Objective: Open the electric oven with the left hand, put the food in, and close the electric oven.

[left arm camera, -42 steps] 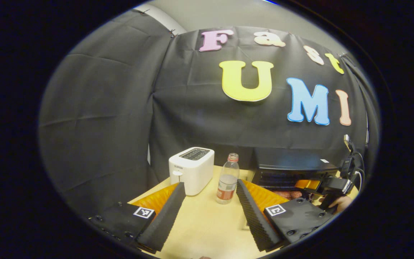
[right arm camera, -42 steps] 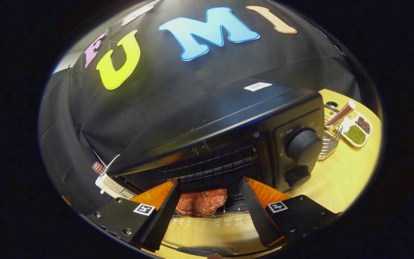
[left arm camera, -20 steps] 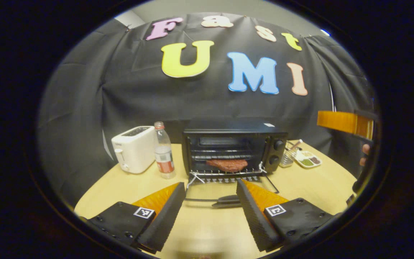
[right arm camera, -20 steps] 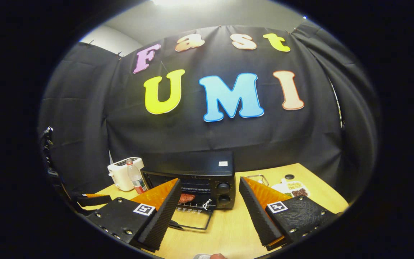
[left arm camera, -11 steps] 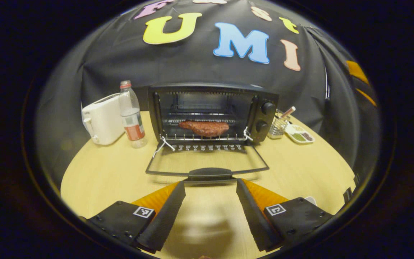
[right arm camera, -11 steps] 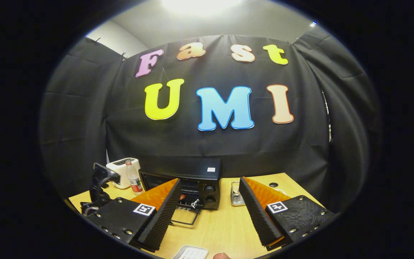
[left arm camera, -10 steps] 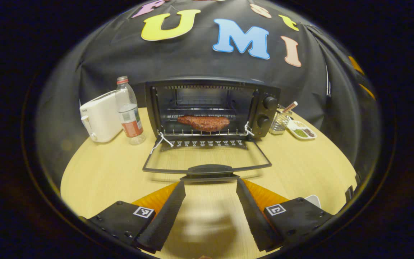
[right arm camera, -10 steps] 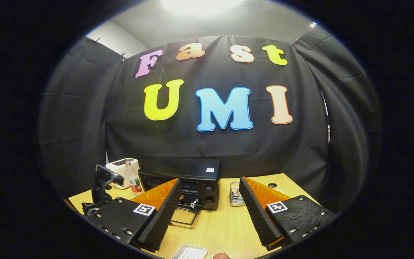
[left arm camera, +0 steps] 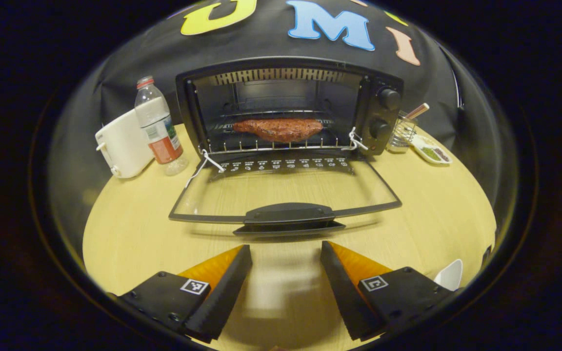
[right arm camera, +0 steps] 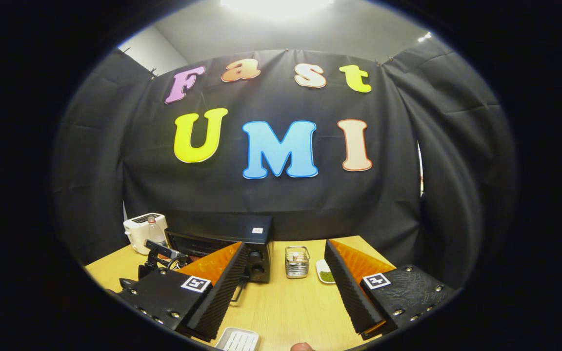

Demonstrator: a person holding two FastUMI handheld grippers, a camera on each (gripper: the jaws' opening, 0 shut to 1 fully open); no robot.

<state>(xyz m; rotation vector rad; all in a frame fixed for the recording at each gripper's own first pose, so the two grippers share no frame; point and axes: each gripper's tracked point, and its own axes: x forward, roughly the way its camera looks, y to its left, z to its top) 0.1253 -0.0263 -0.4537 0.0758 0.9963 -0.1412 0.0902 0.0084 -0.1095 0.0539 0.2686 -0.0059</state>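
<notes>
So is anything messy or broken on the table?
Nothing stands out. The oven door lies open flat, the meat sits on the rack, and the bottle and toaster stand upright. No spills.

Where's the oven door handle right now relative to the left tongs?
In the left gripper view, the door handle sits at the front edge of the flat-open oven door, just beyond the open left tongs, centred between the fingers and not yet touched.

The surface (left arm camera: 130, 234) looks like smooth pale wood; the oven (left arm camera: 383, 73) is matt black metal, its door (left arm camera: 286, 192) clear glass.
</notes>
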